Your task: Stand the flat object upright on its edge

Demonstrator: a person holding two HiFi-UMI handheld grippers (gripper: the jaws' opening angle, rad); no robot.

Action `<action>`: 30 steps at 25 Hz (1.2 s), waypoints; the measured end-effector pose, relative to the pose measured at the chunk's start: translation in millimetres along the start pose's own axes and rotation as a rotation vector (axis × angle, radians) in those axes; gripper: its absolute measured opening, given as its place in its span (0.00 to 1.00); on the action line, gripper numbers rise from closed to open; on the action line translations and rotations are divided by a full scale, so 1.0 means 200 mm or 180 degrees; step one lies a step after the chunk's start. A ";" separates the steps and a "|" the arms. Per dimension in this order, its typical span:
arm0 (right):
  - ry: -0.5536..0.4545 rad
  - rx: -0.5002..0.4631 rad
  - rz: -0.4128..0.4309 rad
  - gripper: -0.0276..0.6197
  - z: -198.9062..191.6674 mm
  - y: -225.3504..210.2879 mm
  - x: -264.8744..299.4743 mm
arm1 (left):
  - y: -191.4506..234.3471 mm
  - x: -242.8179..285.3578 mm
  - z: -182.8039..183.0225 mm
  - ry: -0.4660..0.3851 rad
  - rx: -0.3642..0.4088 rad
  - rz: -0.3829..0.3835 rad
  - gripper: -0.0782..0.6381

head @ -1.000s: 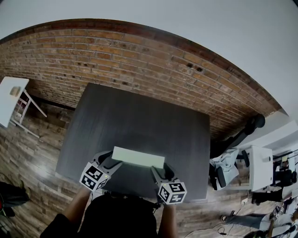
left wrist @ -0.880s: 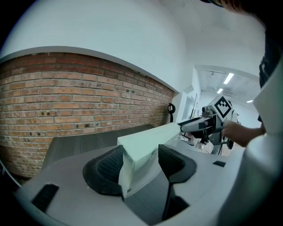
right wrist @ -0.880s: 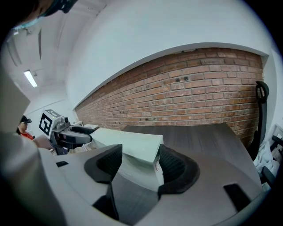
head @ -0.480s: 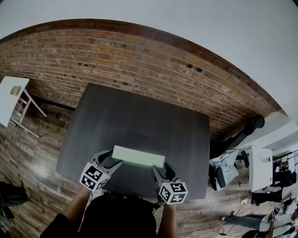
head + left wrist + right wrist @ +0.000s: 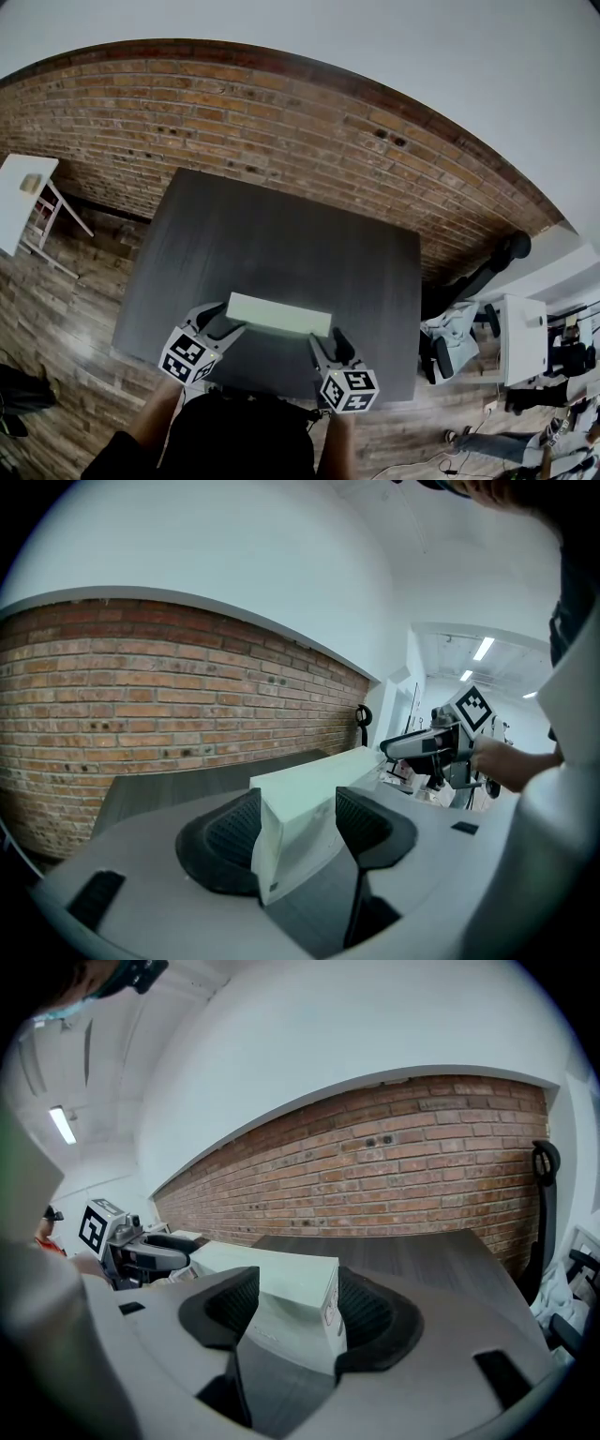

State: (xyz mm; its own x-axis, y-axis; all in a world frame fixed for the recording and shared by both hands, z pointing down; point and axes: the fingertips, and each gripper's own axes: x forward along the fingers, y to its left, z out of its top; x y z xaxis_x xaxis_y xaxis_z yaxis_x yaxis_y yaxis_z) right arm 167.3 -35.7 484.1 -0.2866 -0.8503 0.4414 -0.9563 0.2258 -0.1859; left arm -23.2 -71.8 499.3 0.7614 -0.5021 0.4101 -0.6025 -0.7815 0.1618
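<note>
Little has changed since a second ago: the right gripper (image 5: 326,345) has edged slightly rightward, while the pale flat box (image 5: 278,315) sits where it was, over the near edge of the dark table (image 5: 281,234).

Head view: the box's long axis runs side to side, with the left gripper (image 5: 223,324) at one short end and the right gripper at the other, equally near.

Left gripper view: both jaws press on the box's end.

Right gripper view: its jaws clamp the opposite end, broad face upward. Tipping the box onto a long edge likely needs both grippers rolling together.
</note>
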 end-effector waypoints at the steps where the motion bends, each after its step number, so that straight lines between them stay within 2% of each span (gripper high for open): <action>1: -0.0025 0.0001 -0.0018 0.45 0.01 0.00 -0.01 | 0.00 -0.01 0.00 -0.0006 0.0000 0.0001 0.45; 7: -0.0121 -0.0072 -0.0091 0.45 0.03 0.03 -0.03 | 0.00 -0.05 0.02 -0.0088 -0.0022 -0.0014 0.45; 13: -0.0181 -0.0180 -0.0141 0.44 0.04 0.09 -0.04 | 0.01 -0.11 0.05 -0.0271 -0.0007 0.0096 0.45; 15: -0.0259 -0.0171 -0.0202 0.36 0.05 0.10 -0.05 | 0.02 -0.13 0.06 -0.0386 -0.0011 0.0145 0.45; 18: -0.0371 -0.0159 -0.0286 0.30 0.05 0.14 -0.08 | 0.01 -0.17 0.05 -0.0566 -0.0052 0.0211 0.44; 28: -0.0552 -0.0025 -0.0229 0.14 -0.03 0.30 -0.09 | -0.06 -0.22 0.01 -0.0668 -0.0036 0.0442 0.22; 30: -0.0548 -0.0020 -0.0214 0.13 -0.05 0.33 -0.08 | -0.07 -0.21 -0.01 -0.0668 -0.0037 0.0460 0.20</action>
State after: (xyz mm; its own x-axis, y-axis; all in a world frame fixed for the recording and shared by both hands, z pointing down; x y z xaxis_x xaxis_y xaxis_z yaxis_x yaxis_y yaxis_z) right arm 108.3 -2.6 472.5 -0.2083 -0.9323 0.2958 -0.9735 0.1682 -0.1552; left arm -48.0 -38.8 482.3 0.6993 -0.6752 0.2347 -0.7106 -0.6922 0.1258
